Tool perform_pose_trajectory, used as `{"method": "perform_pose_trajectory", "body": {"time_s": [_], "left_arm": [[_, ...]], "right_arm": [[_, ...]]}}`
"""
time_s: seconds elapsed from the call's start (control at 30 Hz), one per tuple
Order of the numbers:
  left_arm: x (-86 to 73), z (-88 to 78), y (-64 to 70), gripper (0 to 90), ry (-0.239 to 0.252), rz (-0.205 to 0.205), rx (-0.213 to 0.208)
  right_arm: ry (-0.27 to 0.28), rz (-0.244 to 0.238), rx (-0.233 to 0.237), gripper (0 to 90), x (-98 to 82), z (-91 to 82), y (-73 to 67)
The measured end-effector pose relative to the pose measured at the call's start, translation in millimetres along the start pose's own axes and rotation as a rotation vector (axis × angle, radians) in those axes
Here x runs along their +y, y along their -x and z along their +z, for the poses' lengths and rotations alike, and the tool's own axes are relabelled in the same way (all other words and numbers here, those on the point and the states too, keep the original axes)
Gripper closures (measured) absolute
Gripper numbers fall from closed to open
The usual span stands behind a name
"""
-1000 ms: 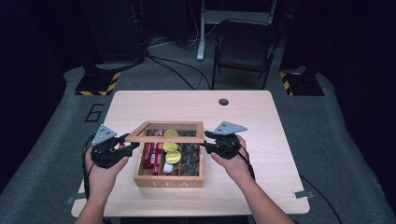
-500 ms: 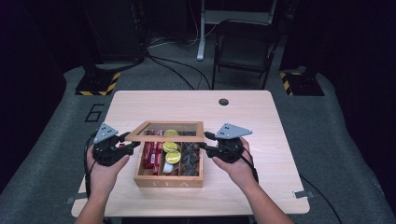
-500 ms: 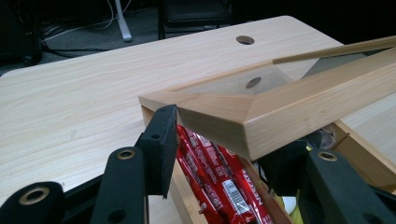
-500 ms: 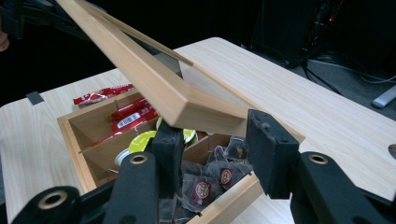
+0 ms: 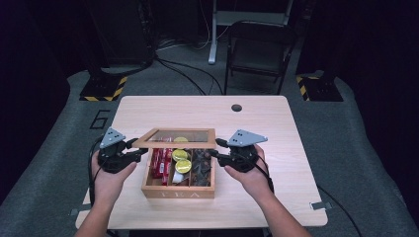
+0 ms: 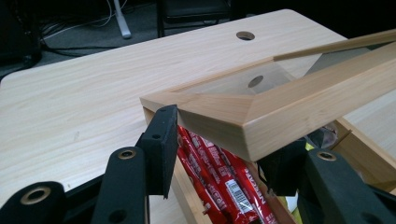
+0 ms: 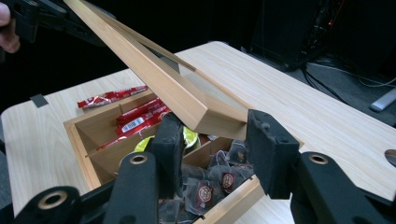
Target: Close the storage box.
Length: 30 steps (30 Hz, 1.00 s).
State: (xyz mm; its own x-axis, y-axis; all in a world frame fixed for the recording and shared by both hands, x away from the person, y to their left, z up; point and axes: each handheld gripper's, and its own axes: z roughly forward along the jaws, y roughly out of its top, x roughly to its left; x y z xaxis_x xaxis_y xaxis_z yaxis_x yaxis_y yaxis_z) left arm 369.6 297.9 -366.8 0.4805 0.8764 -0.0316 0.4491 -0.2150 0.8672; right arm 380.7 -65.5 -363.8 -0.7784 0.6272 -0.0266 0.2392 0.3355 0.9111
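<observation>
The lid (image 5: 177, 138) of the wooden box (image 5: 179, 191) is held up in the middle of the frame, its long side running left to right. The left corner is clamped by the half-open left gripper (image 5: 132, 152). The right corner is clamped by the half-open right gripper (image 5: 215, 150). In the box, red packets (image 5: 161, 162), yellow cups (image 5: 182, 160) and dark tea bags (image 5: 201, 167) are kept.

grey floor (image 5: 64, 148), dark folding chair (image 5: 257, 52) behind pale table (image 5: 197, 108).

pale wood box (image 5: 178, 191), red sachets (image 5: 161, 163)
</observation>
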Motion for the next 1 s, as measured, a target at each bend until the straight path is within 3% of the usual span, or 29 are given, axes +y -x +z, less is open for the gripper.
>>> {"method": "perform_pose_trajectory", "body": {"time_s": [0.13, 0.3, 0.43, 0.7, 1.0], "left_arm": [[1.9, -1.3, -1.1, 52.7, -0.001, 0.023, -0.005], [-2.4, -2.1, -0.8, 52.5, 0.003, 0.022, -0.014], [-11.8, -5.0, 0.2, 51.9, 0.019, 0.026, -0.028], [-25.2, -9.3, 4.0, 51.8, 0.028, 0.043, -0.034], [-43.1, -9.6, 9.0, 51.5, 0.037, 0.024, -0.035]], "right_arm": [[-0.02, -0.023, 0.001, 58.3, 5.3, -1.0, 1.8], [-0.029, -0.04, 0.003, 58.5, 5.0, -3.4, -1.0], [-0.015, -0.021, 0.004, 56.4, -3.3, -4.1, -5.9], [-0.015, -0.038, -0.011, 56.1, -14.7, -4.4, -14.2], [-0.02, -0.023, -0.011, 55.2, -29.3, -4.2, -21.2]]}}
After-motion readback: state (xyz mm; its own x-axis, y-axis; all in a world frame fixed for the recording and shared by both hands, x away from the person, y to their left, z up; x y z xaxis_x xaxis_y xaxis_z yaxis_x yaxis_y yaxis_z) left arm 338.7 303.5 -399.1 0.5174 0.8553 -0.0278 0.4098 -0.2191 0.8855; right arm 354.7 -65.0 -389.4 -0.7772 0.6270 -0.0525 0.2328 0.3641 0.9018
